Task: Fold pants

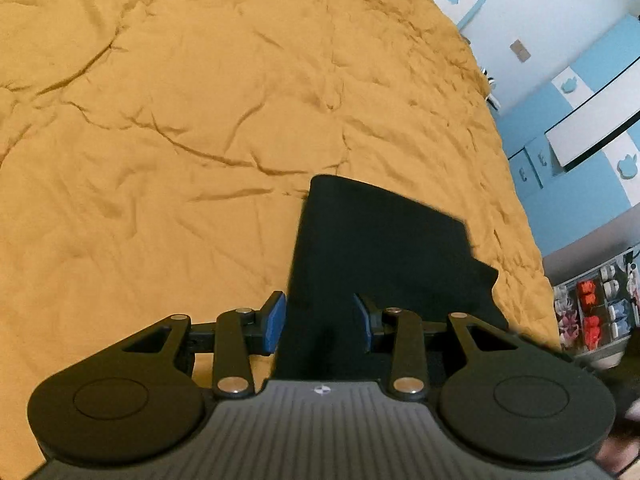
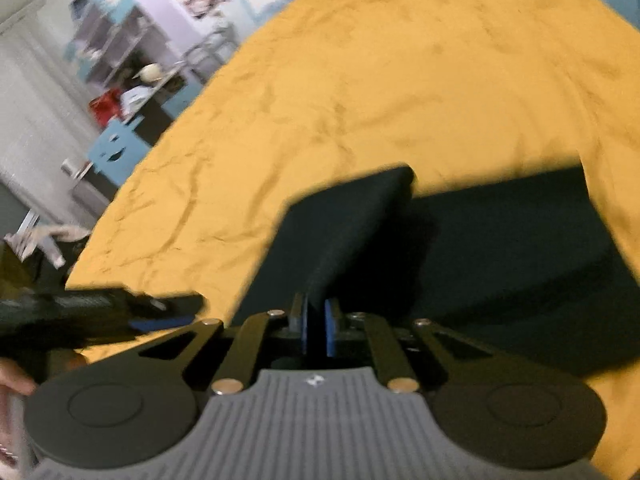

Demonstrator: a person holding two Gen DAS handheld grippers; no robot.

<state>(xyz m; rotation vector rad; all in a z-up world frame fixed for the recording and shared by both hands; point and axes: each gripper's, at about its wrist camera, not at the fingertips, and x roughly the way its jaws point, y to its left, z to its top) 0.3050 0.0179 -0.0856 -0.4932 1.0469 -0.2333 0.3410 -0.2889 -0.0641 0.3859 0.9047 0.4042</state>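
Note:
Black pants (image 1: 380,248) lie partly folded on the mustard-yellow bedspread (image 1: 160,120). A thick band of the dark cloth rises from the bed and fills the gap between the blue pads (image 1: 276,320) of my left gripper (image 1: 320,320), which is shut on it at about half width. In the right wrist view a narrow raised fold of the pants (image 2: 500,248) runs into my right gripper (image 2: 316,320), whose pads are pinched tight on it. The left gripper (image 2: 176,308) also shows blurred at the left edge of that view, low over the bed.
The bed's right edge borders blue and white cabinets (image 1: 580,120) and a rack of small coloured items (image 1: 600,308). On the other side stand cluttered shelves (image 2: 120,80) and a blue stool (image 2: 116,152). A hand (image 2: 12,376) shows at the lower left.

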